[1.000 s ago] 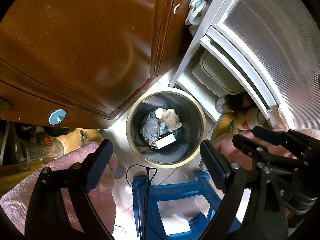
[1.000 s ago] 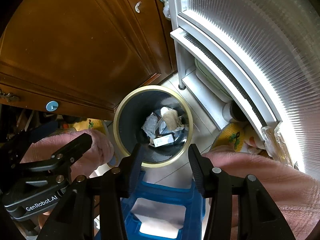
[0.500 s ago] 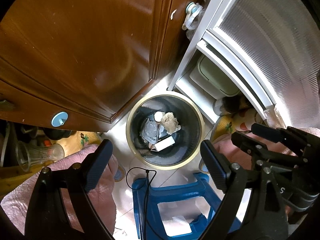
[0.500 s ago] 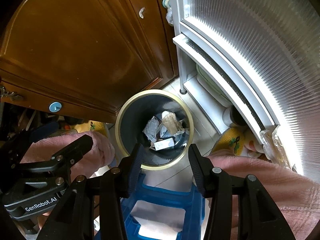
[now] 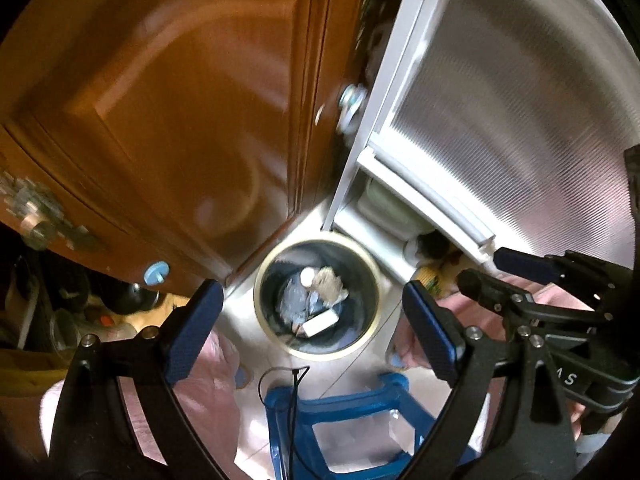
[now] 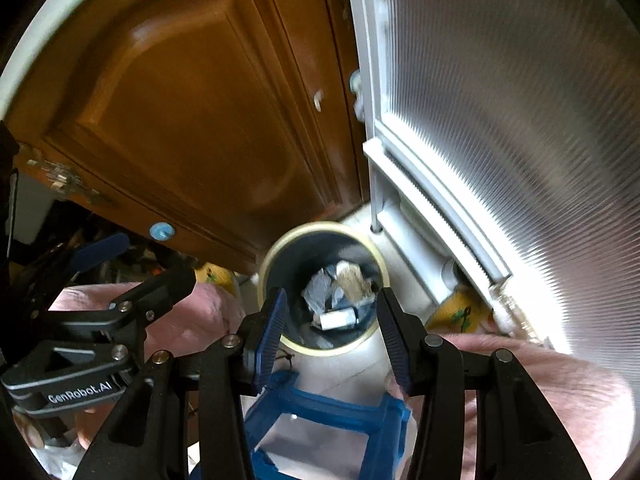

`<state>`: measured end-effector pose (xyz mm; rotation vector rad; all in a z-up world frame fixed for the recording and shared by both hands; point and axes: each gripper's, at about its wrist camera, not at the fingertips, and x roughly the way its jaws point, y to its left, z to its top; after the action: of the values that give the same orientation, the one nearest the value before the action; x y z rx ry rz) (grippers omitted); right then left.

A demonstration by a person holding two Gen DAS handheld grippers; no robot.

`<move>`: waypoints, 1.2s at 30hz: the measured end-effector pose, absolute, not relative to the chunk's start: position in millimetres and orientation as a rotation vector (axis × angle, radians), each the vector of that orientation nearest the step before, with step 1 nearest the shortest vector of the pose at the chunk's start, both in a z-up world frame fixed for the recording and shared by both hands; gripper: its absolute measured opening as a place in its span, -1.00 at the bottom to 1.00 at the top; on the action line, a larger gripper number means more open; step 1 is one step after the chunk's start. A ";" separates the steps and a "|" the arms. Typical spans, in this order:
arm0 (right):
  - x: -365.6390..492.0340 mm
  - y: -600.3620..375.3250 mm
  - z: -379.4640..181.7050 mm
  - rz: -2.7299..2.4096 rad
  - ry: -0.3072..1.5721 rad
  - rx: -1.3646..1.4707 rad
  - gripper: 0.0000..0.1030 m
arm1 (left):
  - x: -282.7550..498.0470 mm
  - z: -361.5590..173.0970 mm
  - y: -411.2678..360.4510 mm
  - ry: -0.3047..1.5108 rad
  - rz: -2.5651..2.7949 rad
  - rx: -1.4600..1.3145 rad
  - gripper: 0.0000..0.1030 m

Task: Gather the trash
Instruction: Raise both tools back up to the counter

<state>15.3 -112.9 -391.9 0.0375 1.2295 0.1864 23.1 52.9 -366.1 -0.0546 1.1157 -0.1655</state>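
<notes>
Careful: both your tongs, left (image 5: 310, 336) and right (image 6: 328, 334), hang apart and empty above the trash bin (image 5: 362, 344); a swing risks clipping the blue stool (image 5: 344, 404).

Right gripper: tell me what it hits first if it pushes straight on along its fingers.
Probably the trash bin: the right gripper, open and empty, frames its mouth, so it would likely enter and meet the white box on the litter. Depth is uncertain.
</notes>
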 end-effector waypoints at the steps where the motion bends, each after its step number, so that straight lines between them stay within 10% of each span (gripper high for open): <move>1: 12.9 -114.5 -382.5 0.192 1.217 0.040 -0.07 | 20.7 -352.3 52.9 1.092 -0.174 -0.054 0.74; 25: 61.6 -189.4 -31.7 0.180 0.827 -0.049 0.18 | 97.8 -32.2 -11.3 0.855 -0.425 0.166 0.75; 36: 203.7 -242.0 36.8 0.143 0.839 0.070 0.24 | 238.2 15.8 -26.8 0.878 -0.376 0.173 0.75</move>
<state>203.7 -242.0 36.8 0.0704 0.8390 0.1430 238.2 -26.8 15.8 0.1728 0.8781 -0.3760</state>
